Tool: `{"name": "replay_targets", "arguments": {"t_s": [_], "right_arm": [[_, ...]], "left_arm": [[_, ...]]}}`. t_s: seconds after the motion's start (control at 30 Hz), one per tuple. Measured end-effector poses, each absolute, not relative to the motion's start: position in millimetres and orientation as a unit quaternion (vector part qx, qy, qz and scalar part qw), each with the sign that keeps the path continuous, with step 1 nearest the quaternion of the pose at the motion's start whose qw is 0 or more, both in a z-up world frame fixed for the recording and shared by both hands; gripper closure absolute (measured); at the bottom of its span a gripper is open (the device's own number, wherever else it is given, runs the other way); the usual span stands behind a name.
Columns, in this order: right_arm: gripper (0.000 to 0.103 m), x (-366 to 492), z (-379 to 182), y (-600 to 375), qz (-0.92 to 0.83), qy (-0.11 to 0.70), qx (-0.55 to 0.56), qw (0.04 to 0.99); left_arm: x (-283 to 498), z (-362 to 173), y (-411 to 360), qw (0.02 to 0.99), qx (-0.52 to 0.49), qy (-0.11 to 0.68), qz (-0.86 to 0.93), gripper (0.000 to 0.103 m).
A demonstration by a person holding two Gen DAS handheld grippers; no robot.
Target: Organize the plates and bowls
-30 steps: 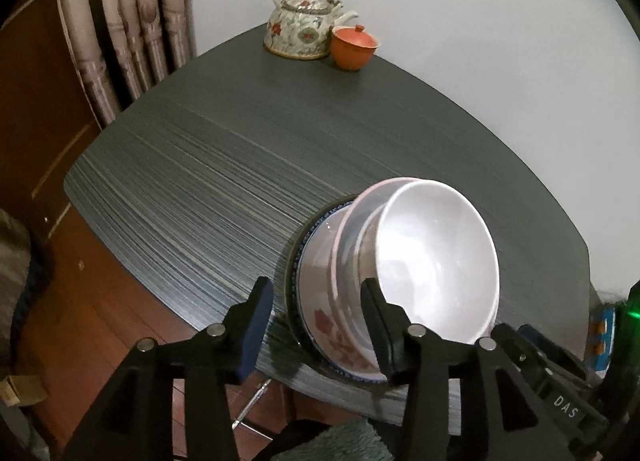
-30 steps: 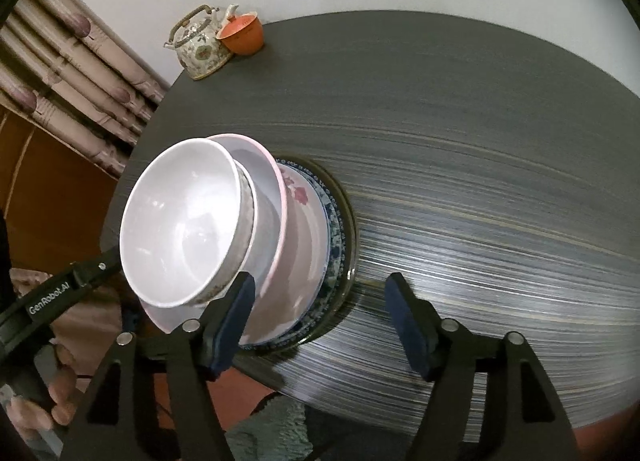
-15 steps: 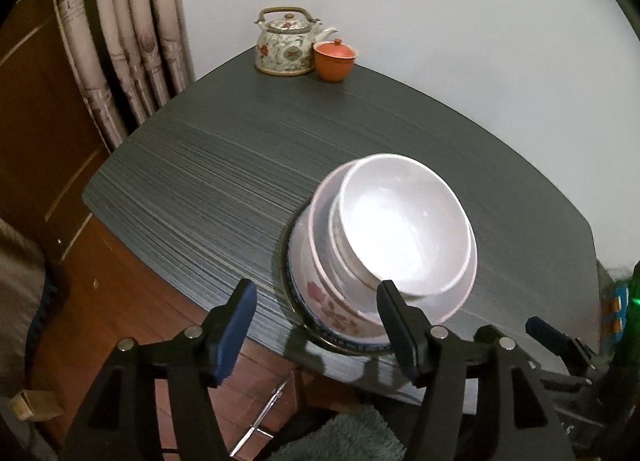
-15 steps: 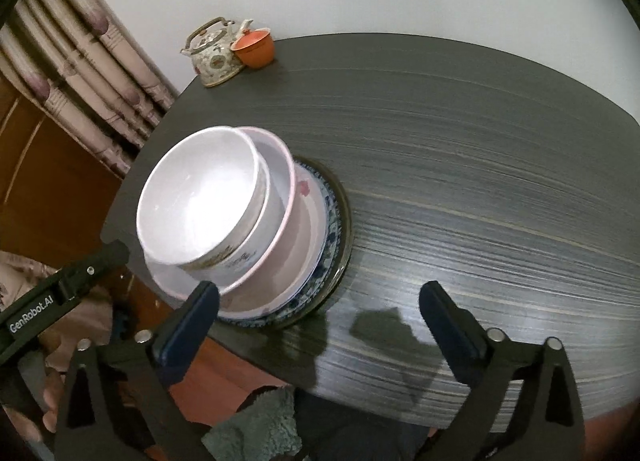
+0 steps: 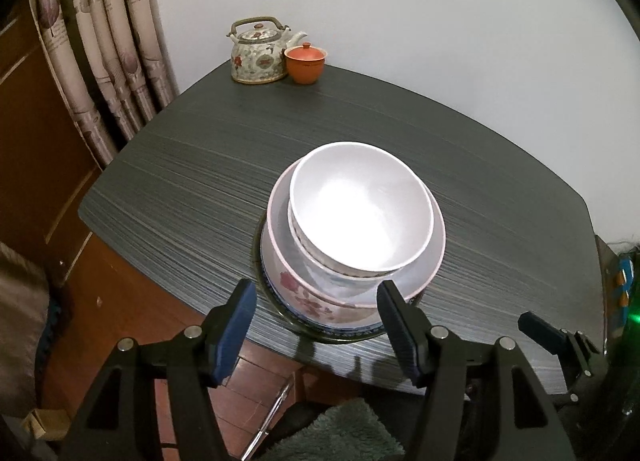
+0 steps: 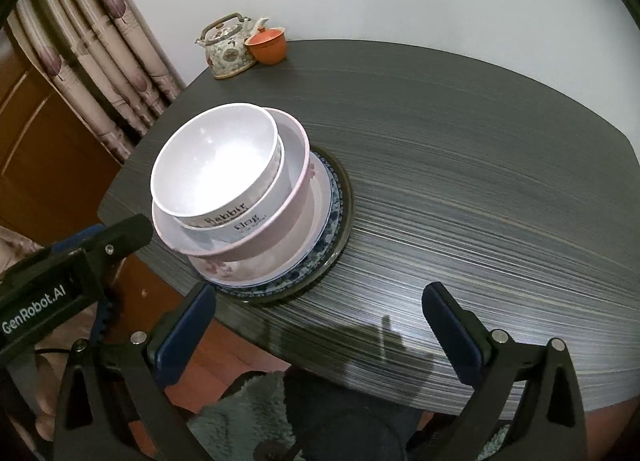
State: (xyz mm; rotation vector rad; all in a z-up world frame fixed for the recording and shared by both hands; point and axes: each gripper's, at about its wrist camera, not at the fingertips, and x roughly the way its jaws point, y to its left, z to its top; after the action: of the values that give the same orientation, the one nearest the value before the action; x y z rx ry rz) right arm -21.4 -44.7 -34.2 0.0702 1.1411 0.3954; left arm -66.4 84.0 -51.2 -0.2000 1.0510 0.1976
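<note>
My left gripper has let go, its jaws apart with nothing between them. My right gripper has just been opening and holds nothing too. Both hang just off the near edge of the dark striped table. Close to that edge, the white bowl sits in the pink-rimmed bowl, on the flowered plate. A flowered teapot and orange lidded cup stand at the far corner.
</note>
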Motion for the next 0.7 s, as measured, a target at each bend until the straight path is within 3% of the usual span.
{"name": "replay_targets", "arguments": {"t_s": [0.7], "right_arm": [[0.001, -22.9, -46.1, -44.8, 0.194, 0.552, 0.035, 0.810]], "left_arm": [[-52.1, -55.6, 74.7, 0.850, -0.076, 0.512, 0.099, 0.039]]}}
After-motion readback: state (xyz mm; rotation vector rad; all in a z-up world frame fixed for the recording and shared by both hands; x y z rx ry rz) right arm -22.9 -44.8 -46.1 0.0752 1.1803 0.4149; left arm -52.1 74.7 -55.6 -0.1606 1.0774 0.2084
